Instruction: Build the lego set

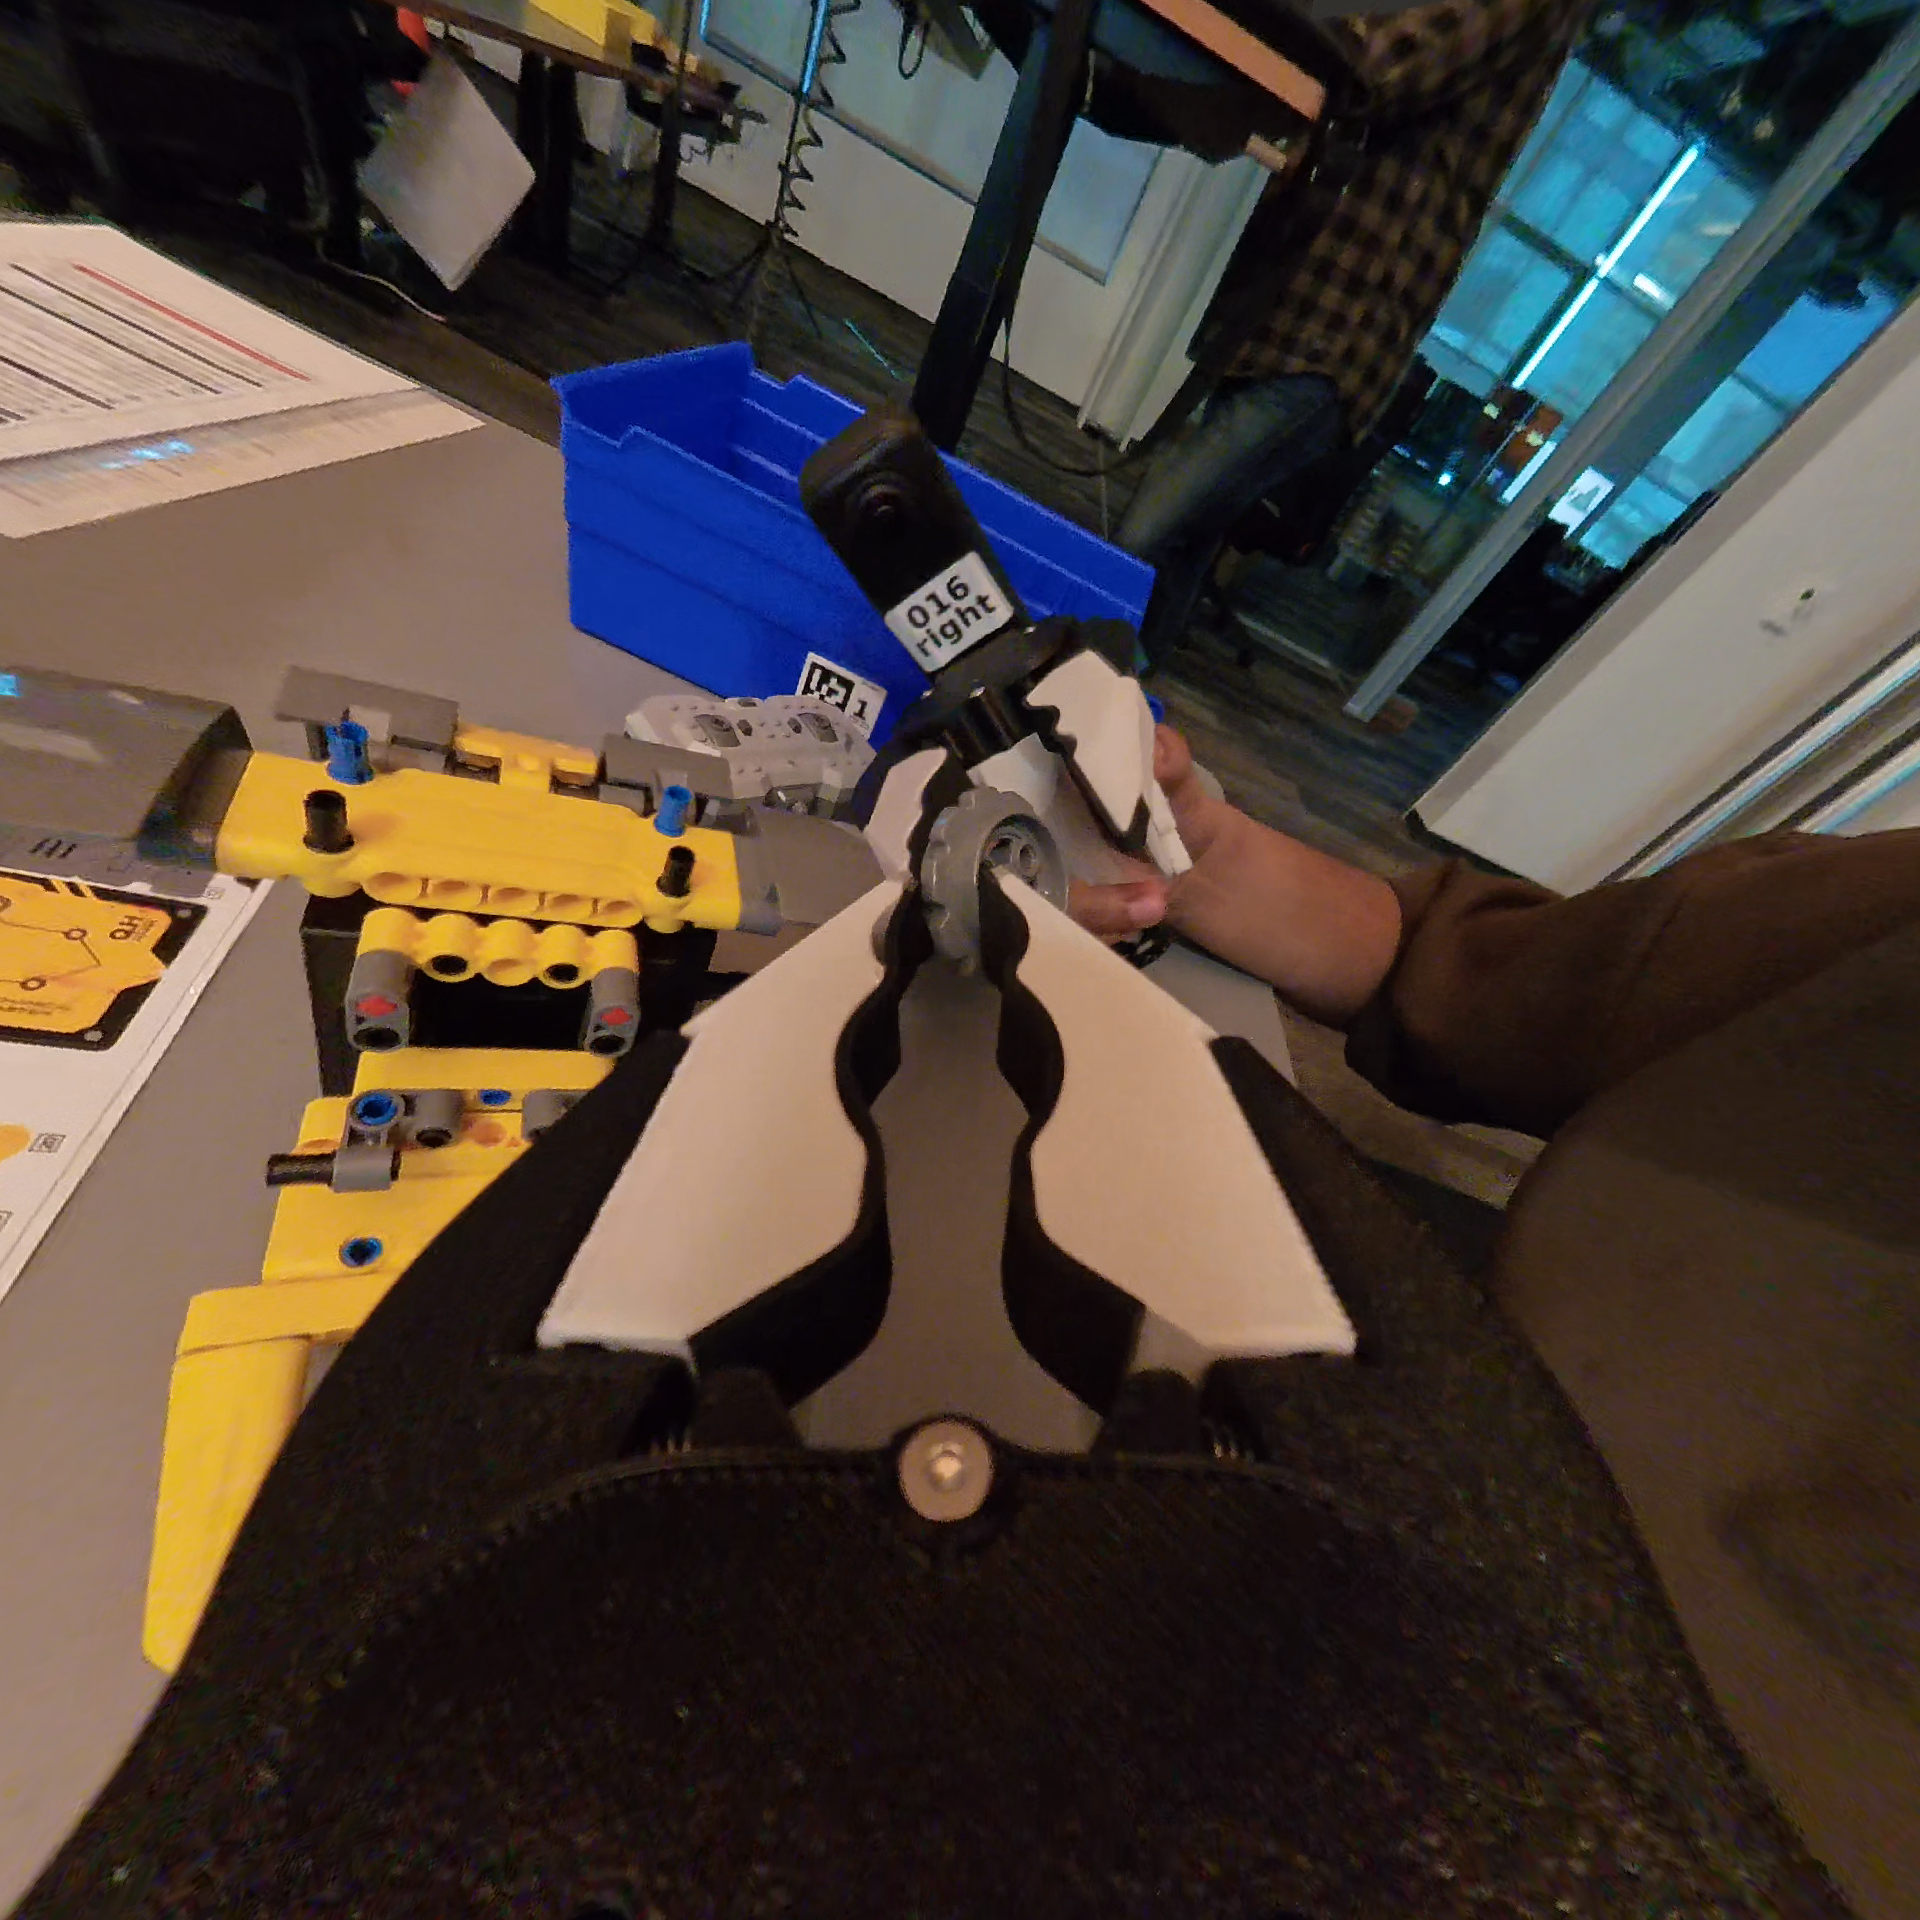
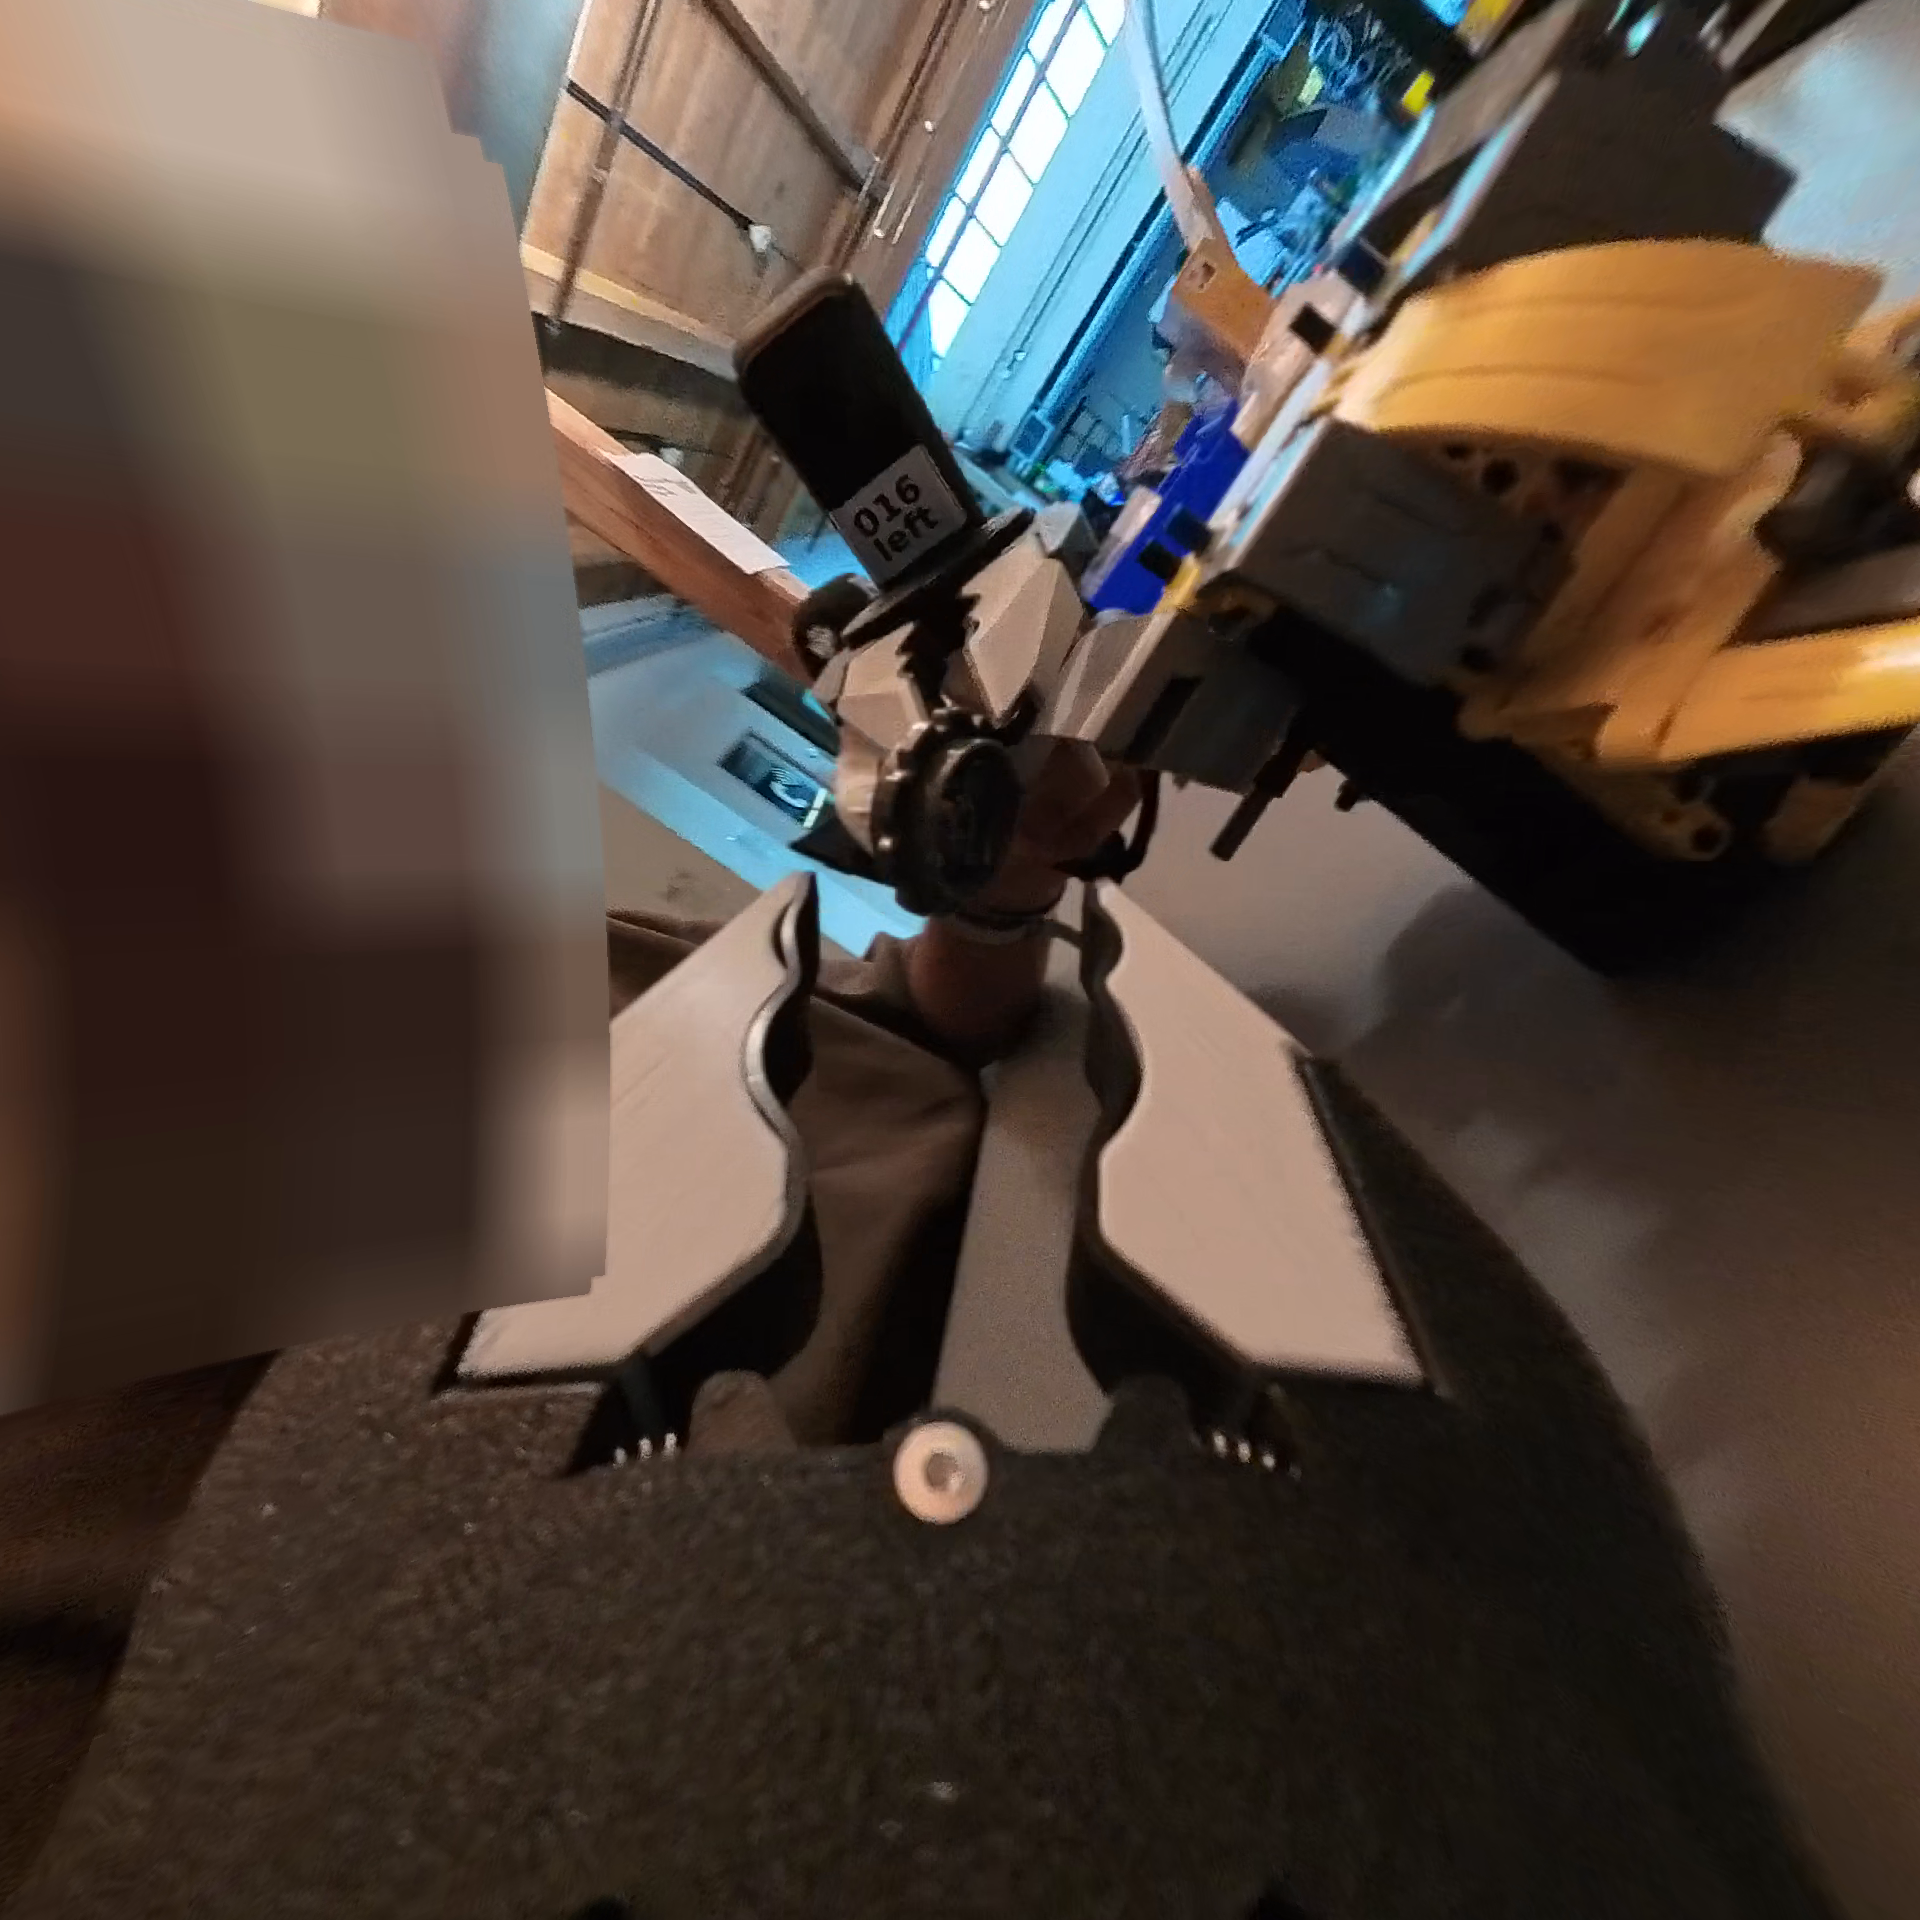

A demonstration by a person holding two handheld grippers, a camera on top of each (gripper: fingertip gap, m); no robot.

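Between both grippers (image 1: 961,883), gray gear wheel (image 1: 997,873)

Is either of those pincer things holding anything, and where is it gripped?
The left gripper pinches a small grey toothed wheel at its rim. The right gripper is open.

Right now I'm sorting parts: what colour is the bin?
Blue bin; clearest in the left wrist view.

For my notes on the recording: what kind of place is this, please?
Probably an office or lab workspace. A grey table carries a yellow brick-built model, a blue parts bin and printed sheets; other desks and glass partitions stand behind.
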